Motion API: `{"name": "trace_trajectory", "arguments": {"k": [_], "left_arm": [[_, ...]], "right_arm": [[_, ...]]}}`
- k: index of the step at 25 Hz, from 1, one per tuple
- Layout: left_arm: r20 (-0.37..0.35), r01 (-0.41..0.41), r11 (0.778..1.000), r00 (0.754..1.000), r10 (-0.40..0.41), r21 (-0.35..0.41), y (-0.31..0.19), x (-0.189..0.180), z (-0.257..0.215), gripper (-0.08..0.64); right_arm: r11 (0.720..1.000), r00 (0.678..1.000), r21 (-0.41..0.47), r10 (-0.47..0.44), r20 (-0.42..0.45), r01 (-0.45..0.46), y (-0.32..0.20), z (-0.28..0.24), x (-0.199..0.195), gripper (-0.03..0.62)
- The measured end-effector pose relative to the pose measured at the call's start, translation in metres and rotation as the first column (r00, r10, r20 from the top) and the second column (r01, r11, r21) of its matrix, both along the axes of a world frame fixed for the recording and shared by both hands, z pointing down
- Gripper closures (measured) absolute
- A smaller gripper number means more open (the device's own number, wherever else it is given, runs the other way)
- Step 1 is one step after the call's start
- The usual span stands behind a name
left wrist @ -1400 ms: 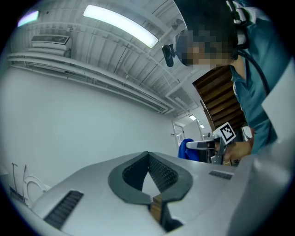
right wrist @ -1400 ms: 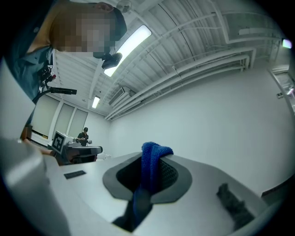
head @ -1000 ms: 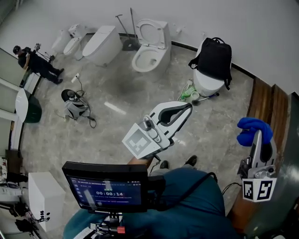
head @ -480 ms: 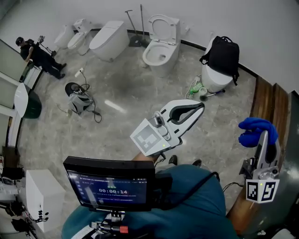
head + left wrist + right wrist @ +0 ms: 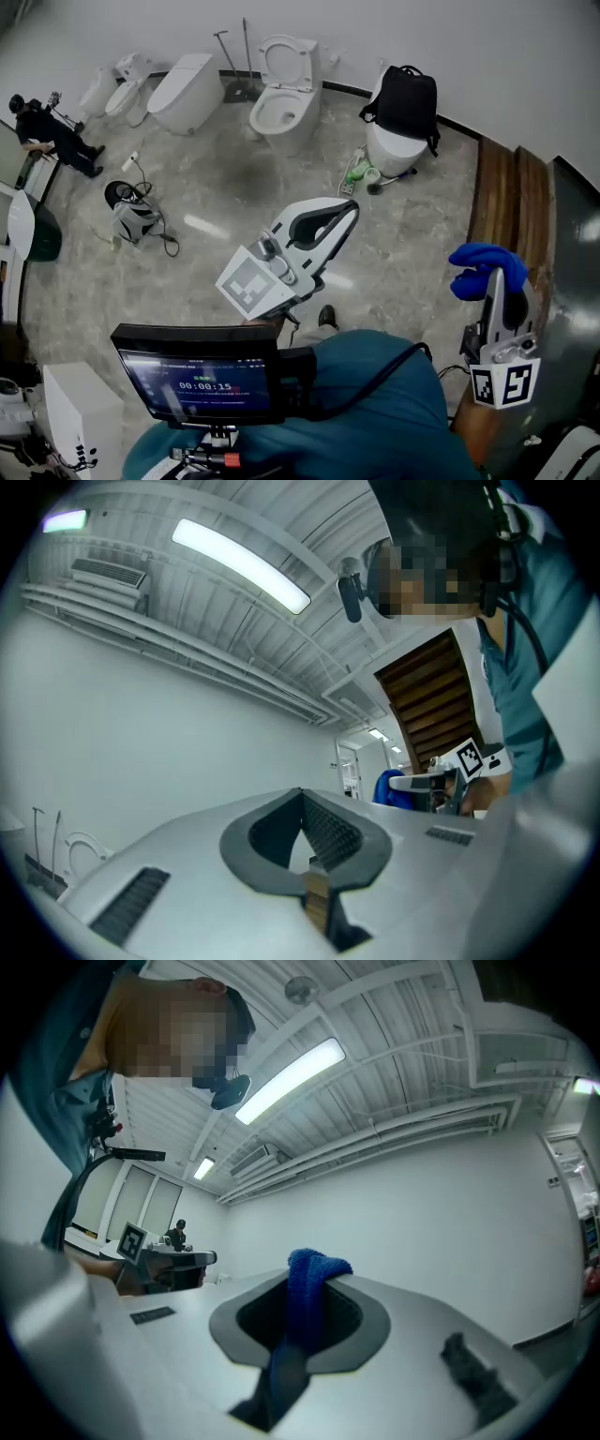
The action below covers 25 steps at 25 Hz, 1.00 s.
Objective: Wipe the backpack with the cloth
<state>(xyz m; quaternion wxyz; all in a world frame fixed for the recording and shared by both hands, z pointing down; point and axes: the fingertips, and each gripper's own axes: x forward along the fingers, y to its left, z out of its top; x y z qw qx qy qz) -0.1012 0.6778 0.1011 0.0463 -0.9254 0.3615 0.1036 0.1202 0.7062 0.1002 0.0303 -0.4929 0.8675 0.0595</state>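
A black backpack (image 5: 405,101) sits on top of a white toilet (image 5: 396,153) by the far wall, well away from both grippers. My left gripper (image 5: 353,208) is held over the middle of the floor and points toward that wall. Its jaws are shut with nothing between them (image 5: 302,794). At the right edge my right gripper (image 5: 494,278) is upright and shut on a blue cloth (image 5: 480,262). In the right gripper view the cloth (image 5: 307,1283) bunches above the jaws and hangs down between them. It also shows in the left gripper view (image 5: 389,787).
An open-lid toilet (image 5: 281,103) and a closed one (image 5: 183,84) stand along the far wall. Green bottles (image 5: 356,173) lie beside the backpack's toilet. A small device with a cable (image 5: 131,214) is on the floor at left. Wooden steps (image 5: 502,202) run along the right.
The head view has swung, so the backpack and toilets sit further left in the picture. Both grippers keep their poses, and the cloth stays in the right one.
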Motion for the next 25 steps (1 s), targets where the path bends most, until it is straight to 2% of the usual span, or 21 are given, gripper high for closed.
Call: {"name": "trace_trajectory", "arguments": {"k": [3,10,21,25], "left_arm": [[-0.002,-0.009,1.0,1.0,0.009,-0.002,0.0,0.005,-0.004,0.557],[0.009,0.026,1.0,1.0,-0.026,0.003,-0.007,0.002,-0.01,0.557],[0.024,0.038,0.999,0.999,-0.038,0.005,0.022,0.005,0.005,0.557],[0.021,0.048,0.999,0.999,-0.047,-0.008,0.005,-0.004,0.005,0.557]], "right_arm": [[1.0,1.0,-0.015,0.013,-0.016,-0.014,0.006,-0.001,0.011,0.552],[0.999,0.999,-0.022,0.026,-0.03,-0.027,-0.002,-0.006,0.031,0.554],[0.999,0.999,-0.032,0.019,-0.033,-0.02,0.014,0.015,0.03,0.565],[0.999,0.999,-0.042,0.01,-0.031,-0.011,-0.006,0.016,0.021,0.565]]}}
